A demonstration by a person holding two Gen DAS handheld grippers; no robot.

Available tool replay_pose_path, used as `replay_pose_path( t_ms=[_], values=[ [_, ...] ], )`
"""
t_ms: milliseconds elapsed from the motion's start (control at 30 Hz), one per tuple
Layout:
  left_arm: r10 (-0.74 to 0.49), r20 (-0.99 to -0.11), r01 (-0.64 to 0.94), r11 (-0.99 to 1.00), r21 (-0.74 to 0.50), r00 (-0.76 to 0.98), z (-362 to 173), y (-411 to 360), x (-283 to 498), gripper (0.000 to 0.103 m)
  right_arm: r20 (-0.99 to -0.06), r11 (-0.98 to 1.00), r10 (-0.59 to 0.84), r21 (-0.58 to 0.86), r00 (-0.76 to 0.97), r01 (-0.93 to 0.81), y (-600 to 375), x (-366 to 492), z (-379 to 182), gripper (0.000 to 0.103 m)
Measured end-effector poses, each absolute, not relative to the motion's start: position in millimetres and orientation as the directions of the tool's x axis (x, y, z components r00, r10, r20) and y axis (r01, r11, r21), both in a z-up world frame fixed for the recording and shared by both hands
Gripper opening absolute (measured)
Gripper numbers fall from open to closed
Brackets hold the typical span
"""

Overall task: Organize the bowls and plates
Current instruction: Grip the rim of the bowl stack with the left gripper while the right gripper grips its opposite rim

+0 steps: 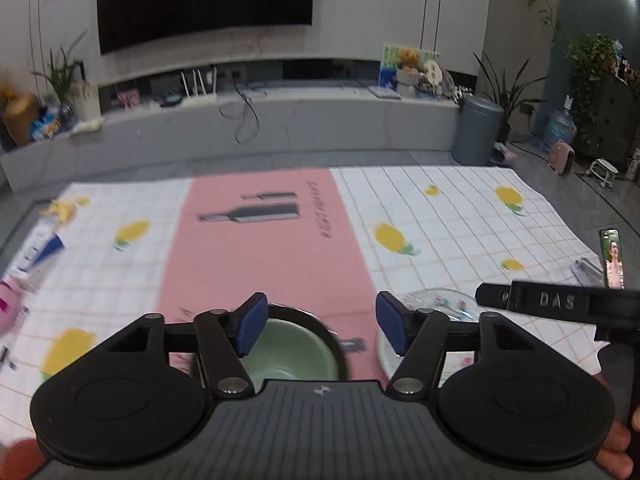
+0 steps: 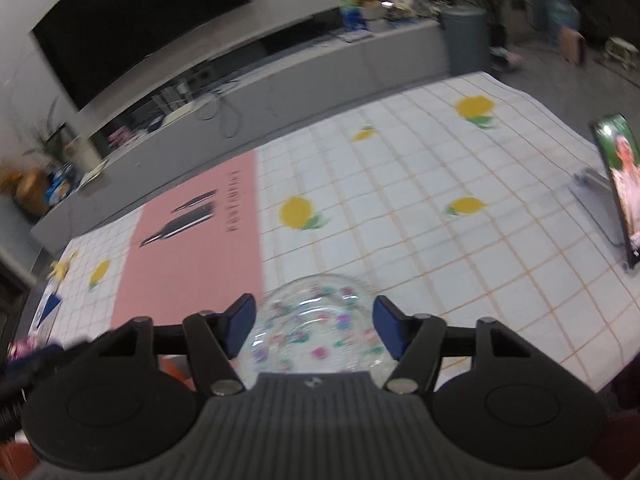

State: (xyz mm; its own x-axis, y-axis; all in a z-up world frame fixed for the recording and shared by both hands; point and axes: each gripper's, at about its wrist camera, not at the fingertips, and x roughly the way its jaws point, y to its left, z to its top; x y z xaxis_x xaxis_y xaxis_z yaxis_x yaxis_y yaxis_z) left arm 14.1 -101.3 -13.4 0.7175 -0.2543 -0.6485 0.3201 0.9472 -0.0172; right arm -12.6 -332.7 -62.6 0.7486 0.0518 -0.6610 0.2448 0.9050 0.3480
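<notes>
**A:** So the left gripper (image 1: pixel 318 322) is being held with its fingers spread wide, nothing pinched. The green bowl (image 1: pixel 294 354) is sitting just under and ahead of it, between the blue pads (image 1: pixel 251 326), on the pink strip of the tablecloth (image 1: pixel 460 216). Whether the rim is being touched can't be told, since part of the bowl is being hidden by the gripper body.

**B:** Same on the other side. The right gripper (image 2: pixel 314 326) is also being kept spread, and the glass plate (image 2: pixel 316 332) with the coloured dots is lying right below it, between the pads, nothing clamped.

**A:** The plate is what's worrying here, I'd say. Clear glass and a thin, low rim: if the fingers are being closed too high, nothing gets caught, or it gets tipped and dropped.

**B:** Agreed. And both views are being blurred a bit, so aim is probably being lost too.

**A:** In the left view the plate (image 1: pixel 436 304) is lying just to the right of the bowl, and the right gripper's finger is already hanging over it. The two grippers could be knocked together.

**B:** Plus the phone (image 2: pixel 622 184) is propped up well off to the right. Probably safe, unless a wide swing is being made.
</notes>
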Motion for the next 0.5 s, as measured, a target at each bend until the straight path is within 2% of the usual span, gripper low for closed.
replay_pose_path(
  t_ms=[33,100,367,500],
  values=[
    [-0.251,-0.645,0.317,0.948,-0.014,0.721,-11.6,-95.5,14.4,0.078,-0.655,0.91,0.07,0.35,0.752,0.22,-323.8,-12.3,-59.8,0.076],
    [-0.243,-0.646,0.303,0.953,-0.02,0.723,-11.3,-83.0,15.9,0.08,-0.646,0.916,0.11,0.361,0.755,0.175,-307.7,-11.8,-54.8,0.089],
    [-0.16,-0.696,0.14,0.986,-0.086,0.7,-33.3,-26.1,30.3,0.081,-0.673,0.885,0.267,0.454,0.689,0.1,-264.9,4.0,-61.1,0.091],
    [-0.185,-0.733,0.081,0.981,-0.175,0.655,-47.4,-3.1,38.4,0.081,-0.704,0.843,0.341,0.522,0.623,0.129,-254.8,16.8,-78.8,0.091]
  ],
)
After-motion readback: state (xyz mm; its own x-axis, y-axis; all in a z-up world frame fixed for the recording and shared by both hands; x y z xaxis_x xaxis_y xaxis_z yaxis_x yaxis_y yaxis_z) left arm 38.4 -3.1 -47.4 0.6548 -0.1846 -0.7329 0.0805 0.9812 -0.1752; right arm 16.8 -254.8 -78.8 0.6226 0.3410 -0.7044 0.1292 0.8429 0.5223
